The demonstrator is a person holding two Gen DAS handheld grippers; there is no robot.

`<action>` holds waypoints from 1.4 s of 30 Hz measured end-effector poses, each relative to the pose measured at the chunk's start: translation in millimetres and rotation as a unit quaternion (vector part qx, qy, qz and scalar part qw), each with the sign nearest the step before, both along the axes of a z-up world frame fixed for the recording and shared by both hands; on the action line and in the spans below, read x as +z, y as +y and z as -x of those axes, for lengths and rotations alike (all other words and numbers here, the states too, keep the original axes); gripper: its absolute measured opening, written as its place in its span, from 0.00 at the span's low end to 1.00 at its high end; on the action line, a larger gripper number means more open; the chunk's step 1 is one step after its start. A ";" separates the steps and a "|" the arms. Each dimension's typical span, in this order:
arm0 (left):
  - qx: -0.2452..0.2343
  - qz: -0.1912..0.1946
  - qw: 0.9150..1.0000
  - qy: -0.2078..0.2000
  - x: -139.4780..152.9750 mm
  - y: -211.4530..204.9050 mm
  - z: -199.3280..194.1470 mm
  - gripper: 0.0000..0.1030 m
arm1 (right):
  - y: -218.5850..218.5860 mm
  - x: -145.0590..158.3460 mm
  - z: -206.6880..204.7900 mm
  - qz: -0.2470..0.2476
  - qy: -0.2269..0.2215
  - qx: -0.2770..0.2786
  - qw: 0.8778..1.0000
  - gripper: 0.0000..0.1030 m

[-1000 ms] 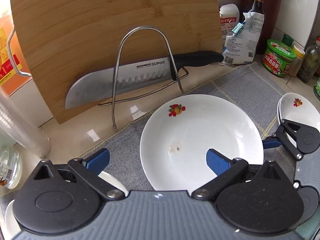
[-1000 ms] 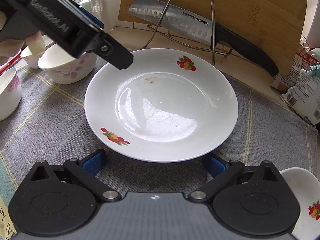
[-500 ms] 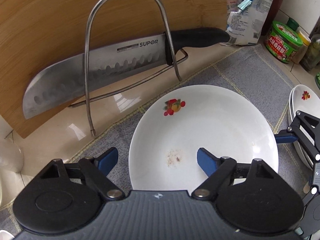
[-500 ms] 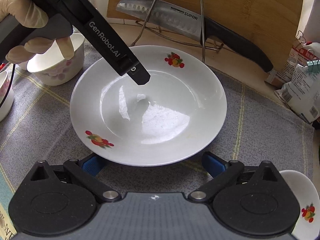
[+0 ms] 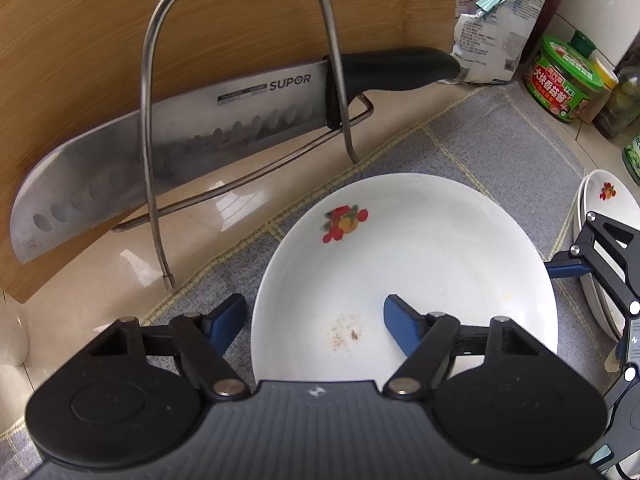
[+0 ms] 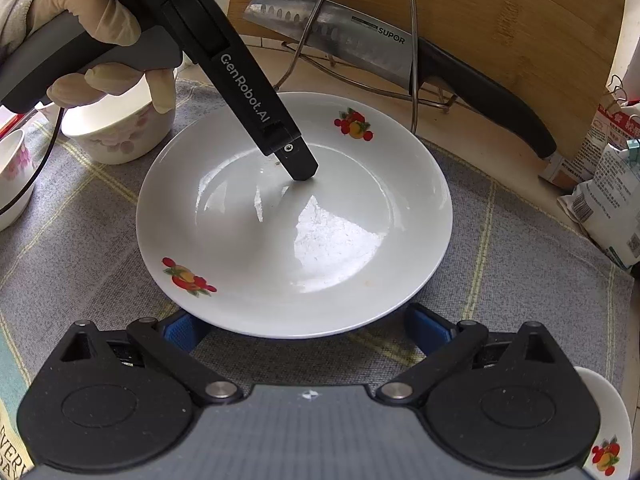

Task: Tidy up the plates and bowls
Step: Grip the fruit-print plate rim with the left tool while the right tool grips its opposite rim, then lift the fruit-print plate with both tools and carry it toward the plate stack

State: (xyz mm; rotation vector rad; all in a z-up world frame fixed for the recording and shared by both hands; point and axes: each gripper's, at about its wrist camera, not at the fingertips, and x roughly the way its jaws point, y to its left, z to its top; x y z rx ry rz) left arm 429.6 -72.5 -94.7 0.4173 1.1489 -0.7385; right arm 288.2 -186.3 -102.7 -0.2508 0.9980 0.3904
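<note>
Moved: left gripper [image 5: 314, 316] dips lower into the plate [image 6: 360, 216], one finger inside, one outside the rim | jaws spread, straddling the rim for a pinch | right gripper [image 6: 308, 330] spread, plate's near edge between its fingers | plate flat on grey mat [image 6: 520, 248].

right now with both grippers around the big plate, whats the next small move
Probably close the left gripper on the plate rim: its open jaws straddle the near-left edge, one finger inside the well, while the right gripper waits open at the opposite rim.
</note>
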 end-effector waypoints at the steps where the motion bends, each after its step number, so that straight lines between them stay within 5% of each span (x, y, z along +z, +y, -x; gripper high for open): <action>1: -0.002 0.000 1.000 0.002 -0.4 -0.3 -0.5 0.72 | -0.6 0.0 -0.6 0.000 0.000 0.004 1.000 1.00; 8: -0.012 -0.002 1.000 0.008 -0.7 -3.9 -2.0 0.72 | -6.6 -1.3 -6.8 -0.002 0.000 0.032 1.000 1.00; 13: -0.023 0.004 1.000 0.019 -0.4 -6.4 -3.0 0.63 | -11.9 -2.3 -8.5 -0.003 -0.004 0.042 0.999 1.00; 42: -0.031 -0.001 0.999 0.013 -0.6 -7.6 -2.9 0.62 | -4.3 -2.3 -8.9 -0.003 -0.038 0.078 0.996 1.00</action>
